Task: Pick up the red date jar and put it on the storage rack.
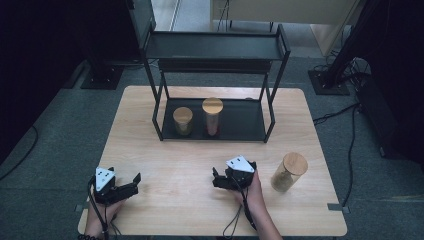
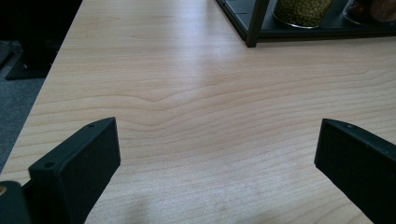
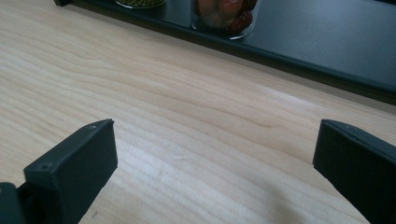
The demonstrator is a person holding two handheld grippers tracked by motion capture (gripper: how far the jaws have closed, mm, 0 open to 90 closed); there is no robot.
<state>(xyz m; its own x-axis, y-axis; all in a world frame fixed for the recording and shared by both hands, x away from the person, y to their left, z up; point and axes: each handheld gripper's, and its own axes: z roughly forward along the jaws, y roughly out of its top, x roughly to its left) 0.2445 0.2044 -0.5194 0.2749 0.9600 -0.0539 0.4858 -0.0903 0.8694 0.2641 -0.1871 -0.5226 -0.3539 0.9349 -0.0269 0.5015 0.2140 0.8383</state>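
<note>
On the near desk [image 1: 170,165] in the high view, the left tongs [image 1: 131,181] and right tongs [image 1: 218,176] are resting with jaws spread, holding nothing. A jar [image 1: 288,172] is standing just right of the right tongs. Two jars are sitting on the far rack [image 1: 240,122].

Looking along the left tongs [image 2: 217,154], jaws are gaping over bare wood.

Along the right tongs [image 3: 215,154], likewise.

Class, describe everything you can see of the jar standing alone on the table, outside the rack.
The lone jar is a clear cylinder, glass by its look, closed by a round, light wooden lid. It holds something tan or yellowish, too small to identify. It stands upright on the wooden table, near the right edge, in front of and to the right of the black rack. Nothing but the table touches it; the right gripper rests apart, to its left.
</note>
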